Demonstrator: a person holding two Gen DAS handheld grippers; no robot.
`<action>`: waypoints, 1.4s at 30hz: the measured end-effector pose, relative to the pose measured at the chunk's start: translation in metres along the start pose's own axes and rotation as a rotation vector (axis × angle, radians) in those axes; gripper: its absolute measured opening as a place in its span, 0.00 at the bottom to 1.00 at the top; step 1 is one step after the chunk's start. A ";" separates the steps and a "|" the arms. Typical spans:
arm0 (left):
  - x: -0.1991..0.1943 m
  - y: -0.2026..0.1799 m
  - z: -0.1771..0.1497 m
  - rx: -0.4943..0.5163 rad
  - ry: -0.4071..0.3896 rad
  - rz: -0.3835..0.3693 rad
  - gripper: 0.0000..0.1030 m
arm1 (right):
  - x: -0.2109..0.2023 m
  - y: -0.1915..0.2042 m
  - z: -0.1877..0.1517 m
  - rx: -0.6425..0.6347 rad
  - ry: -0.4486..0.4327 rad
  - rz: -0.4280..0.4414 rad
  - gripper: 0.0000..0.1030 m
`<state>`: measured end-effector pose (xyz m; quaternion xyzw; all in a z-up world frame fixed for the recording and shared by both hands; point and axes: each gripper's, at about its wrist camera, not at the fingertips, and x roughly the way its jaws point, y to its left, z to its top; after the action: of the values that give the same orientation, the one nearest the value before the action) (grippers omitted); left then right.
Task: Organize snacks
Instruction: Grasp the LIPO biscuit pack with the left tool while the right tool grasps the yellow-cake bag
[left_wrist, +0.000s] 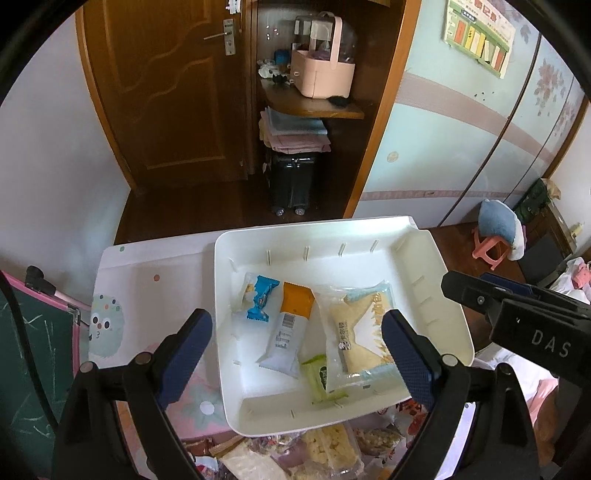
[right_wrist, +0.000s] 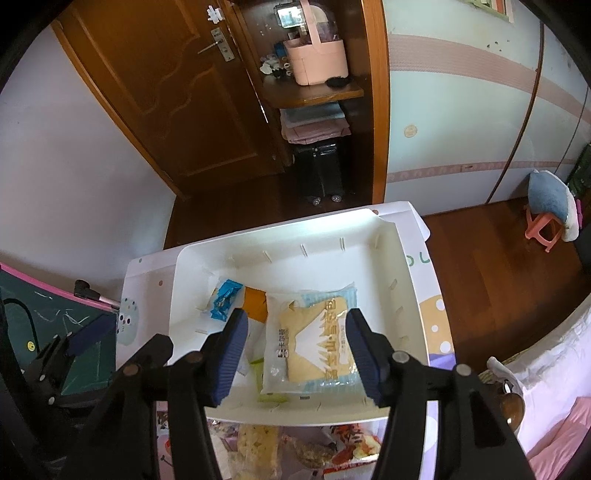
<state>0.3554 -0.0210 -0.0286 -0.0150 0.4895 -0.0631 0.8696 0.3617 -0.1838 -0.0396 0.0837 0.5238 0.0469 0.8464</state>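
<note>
A white tray stands on the small table and holds a blue wrapped sweet, an orange-and-white bar, a green packet and a clear-wrapped yellow cake. My left gripper is open and empty above the tray's near half. My right gripper is open above the yellow cake, one finger on each side of it, holding nothing. The tray, sweet and orange bar show in the right wrist view too. Several loose snack packs lie in front of the tray.
The table has a white cartoon-print top. A green chalkboard stands at its left. Behind are a brown door, a shelf with a pink basket, a black suitcase and a pink stool on the wood floor.
</note>
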 end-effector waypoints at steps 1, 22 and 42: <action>-0.003 -0.001 -0.002 -0.002 -0.002 0.001 0.90 | -0.002 0.000 -0.002 -0.002 0.000 0.000 0.54; -0.112 -0.007 -0.063 -0.032 -0.084 -0.004 0.93 | -0.104 0.007 -0.067 -0.078 -0.090 0.028 0.54; -0.171 0.006 -0.161 -0.061 -0.168 0.004 0.94 | -0.149 0.004 -0.157 -0.247 -0.155 0.049 0.55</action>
<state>0.1308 0.0117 0.0327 -0.0457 0.4168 -0.0452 0.9067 0.1548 -0.1899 0.0237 -0.0051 0.4450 0.1251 0.8867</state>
